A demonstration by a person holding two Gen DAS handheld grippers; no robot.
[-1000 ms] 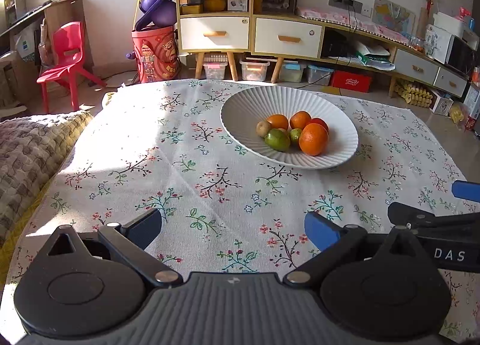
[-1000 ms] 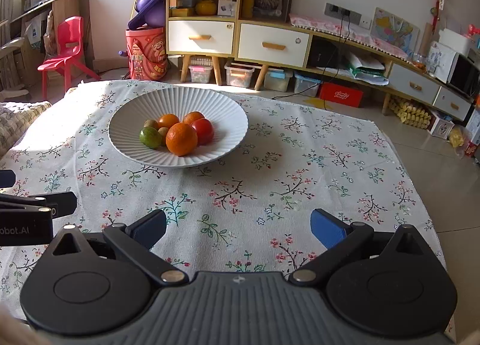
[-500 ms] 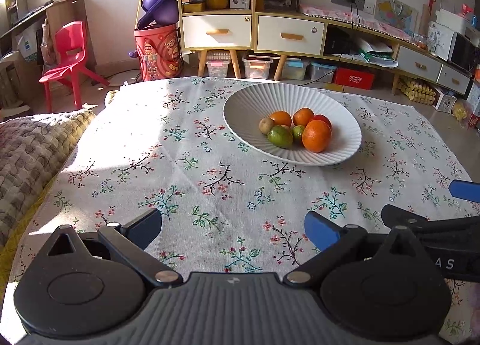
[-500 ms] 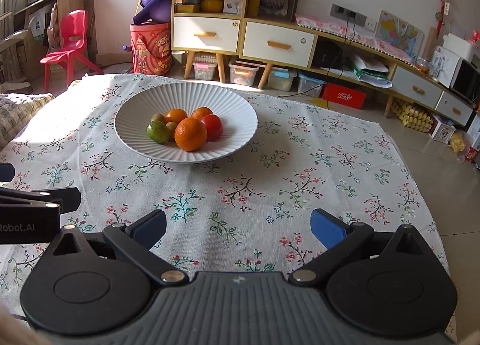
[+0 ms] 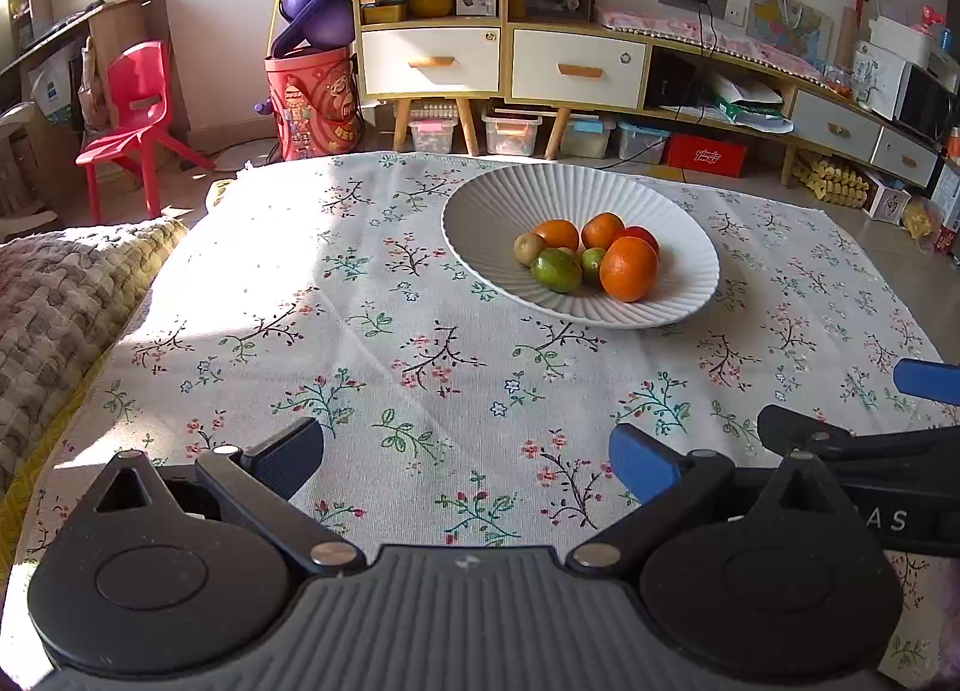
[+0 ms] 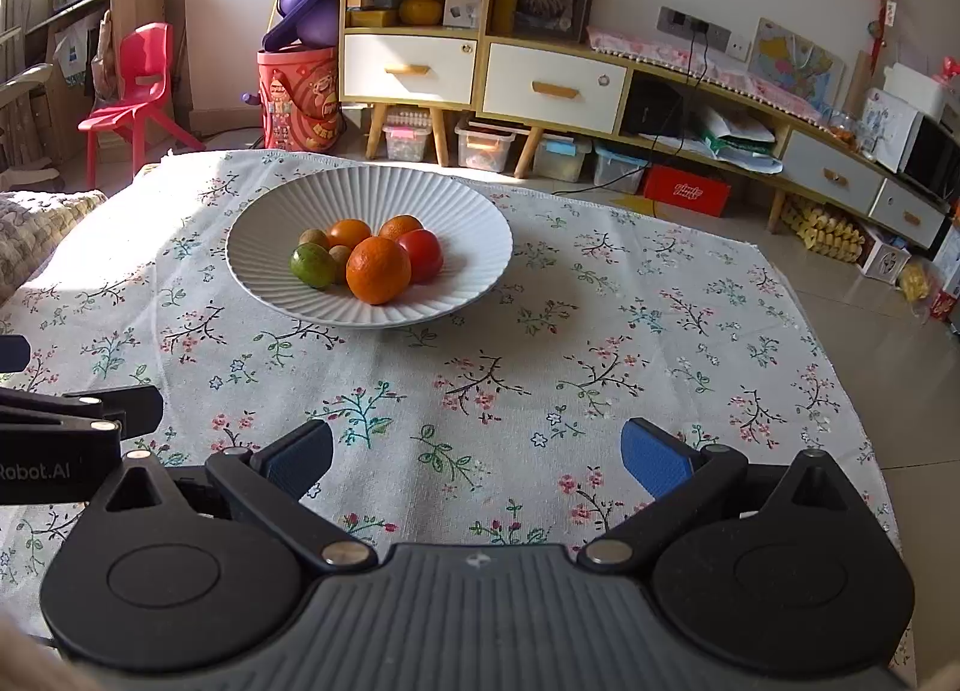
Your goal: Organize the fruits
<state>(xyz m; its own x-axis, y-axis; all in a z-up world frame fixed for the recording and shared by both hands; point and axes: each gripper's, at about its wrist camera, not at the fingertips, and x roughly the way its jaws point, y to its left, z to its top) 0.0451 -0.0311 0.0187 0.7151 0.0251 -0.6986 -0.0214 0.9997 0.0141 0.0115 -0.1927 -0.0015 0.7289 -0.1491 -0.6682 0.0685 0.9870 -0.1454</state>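
- While both tools hang low over the near part of the floral tablecloth [image 5: 384,331], neither touches any fruit.
- Left gripper [image 5: 465,454]: jaws spread wide, nothing between the blue pads [image 5: 645,460], only cloth under the gap.
- Right gripper [image 6: 477,451]: same, jaws wide apart, holding nothing, cloth showing between the pads [image 6: 654,457].
- The two tools sit side by side, near each other; each one's edge pokes into the other's view.
- White ribbed bowl [image 6: 270,283] stands on the cloth well beyond both grippers, toward the far side of the table.
- All fruit is bunched together in the bowl's middle, pieces touching.
- Big orange [image 6: 378,269] at the near side of the pile.
- Red fruit [image 6: 423,254] just right of it, touching.
- Green fruit [image 6: 312,265] on the left of the pile.
- Two smaller oranges [image 6: 349,232] at the back.
- Small brownish fruit [image 6: 313,238] at back left; another small one sits half hidden between the green fruit and the big orange.
- Red plastic chair [image 5: 135,114] and a wooden cabinet [image 5: 492,60] stand on the floor behind the table.
- Sunlight patch falls on the cloth's left part.
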